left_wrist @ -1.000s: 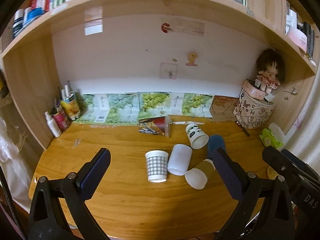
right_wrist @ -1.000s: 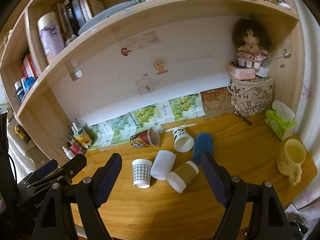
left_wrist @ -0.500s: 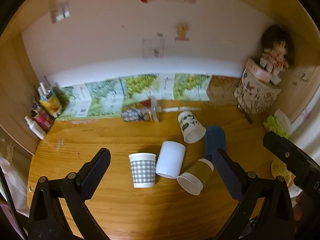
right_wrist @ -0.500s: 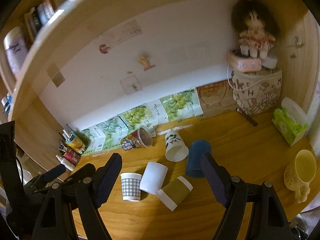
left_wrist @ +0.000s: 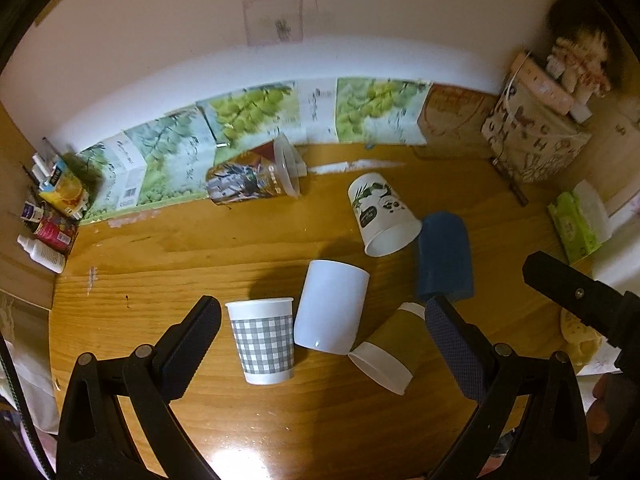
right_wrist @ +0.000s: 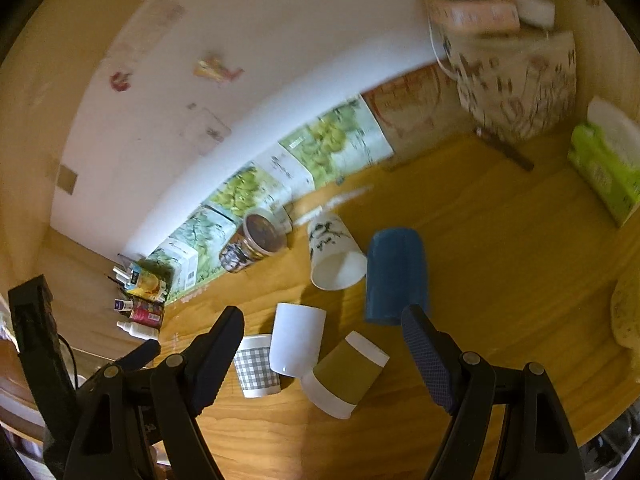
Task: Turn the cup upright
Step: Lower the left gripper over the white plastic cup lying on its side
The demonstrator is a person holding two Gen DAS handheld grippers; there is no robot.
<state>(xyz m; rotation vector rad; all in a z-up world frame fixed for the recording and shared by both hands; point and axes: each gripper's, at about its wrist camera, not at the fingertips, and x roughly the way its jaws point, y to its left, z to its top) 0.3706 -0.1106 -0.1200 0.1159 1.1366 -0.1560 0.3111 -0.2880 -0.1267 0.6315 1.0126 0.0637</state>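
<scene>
Several cups lie on the wooden desk (left_wrist: 160, 256). A grey checked cup (left_wrist: 264, 340) stands upright. On their sides lie a plain white cup (left_wrist: 332, 306), an olive-and-white cup (left_wrist: 390, 350), a blue cup (left_wrist: 444, 256), a white panda-print cup (left_wrist: 382, 214) and a clear-lidded printed cup (left_wrist: 254, 178). My left gripper (left_wrist: 322, 340) is open above the checked and white cups. My right gripper (right_wrist: 322, 352) is open above the same cluster: checked cup (right_wrist: 256, 368), white cup (right_wrist: 296, 338), olive cup (right_wrist: 346, 376), blue cup (right_wrist: 394, 276).
Green printed cartons (left_wrist: 240, 120) line the back wall. Small bottles (left_wrist: 48, 216) stand at the back left. A patterned box (left_wrist: 532, 140) with a doll is at the back right, with a green tissue pack (left_wrist: 576, 220) and a yellow mug (right_wrist: 626, 316) near the right edge.
Both grippers have moved forward and down toward the cups, which now look larger. The shelf above has left both views. No cup has moved.
</scene>
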